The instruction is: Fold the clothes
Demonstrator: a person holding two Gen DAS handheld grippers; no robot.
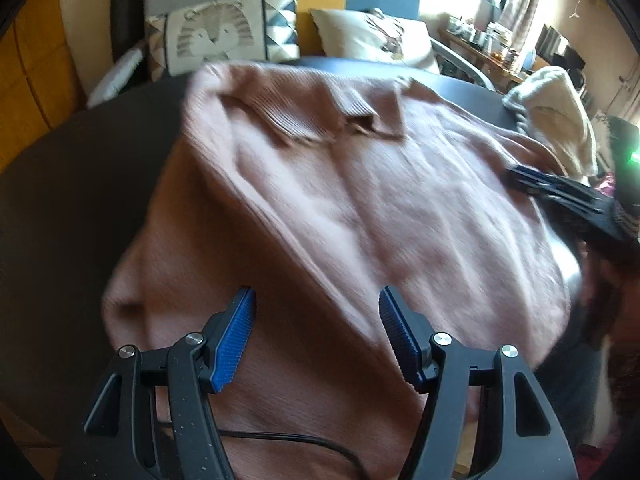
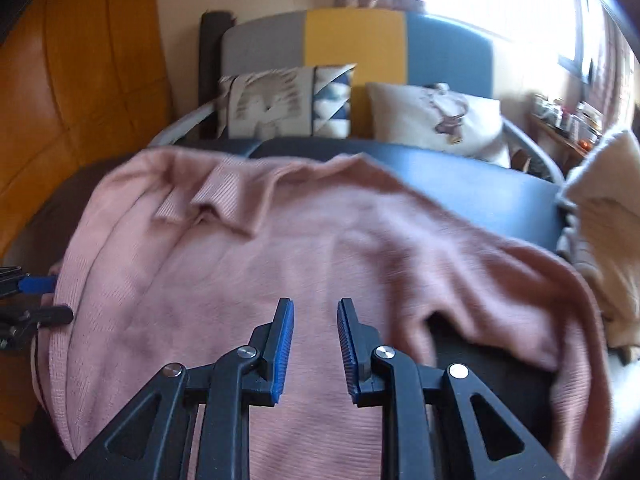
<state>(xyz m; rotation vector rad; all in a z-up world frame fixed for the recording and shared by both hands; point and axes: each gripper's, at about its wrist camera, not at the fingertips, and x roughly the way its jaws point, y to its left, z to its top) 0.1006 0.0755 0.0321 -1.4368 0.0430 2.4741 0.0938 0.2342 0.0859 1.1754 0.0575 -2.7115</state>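
A pink knit sweater (image 1: 352, 208) lies spread on a dark round table (image 1: 80, 184), collar at the far side. It also shows in the right wrist view (image 2: 304, 256). My left gripper (image 1: 316, 300) is open and empty, just above the sweater's near left part. My right gripper (image 2: 315, 308) is open and empty, over the sweater's near middle. The right gripper's fingers (image 1: 560, 190) show at the sweater's right edge in the left wrist view. The left gripper's blue-padded fingers (image 2: 36, 284) show at the sweater's left edge in the right wrist view.
A cream garment (image 1: 556, 120) lies on the table's right side, also in the right wrist view (image 2: 604, 216). Behind the table stands a sofa (image 2: 440, 48) with two cushions (image 2: 280, 102). A cluttered shelf (image 1: 484, 44) stands by the window at the right.
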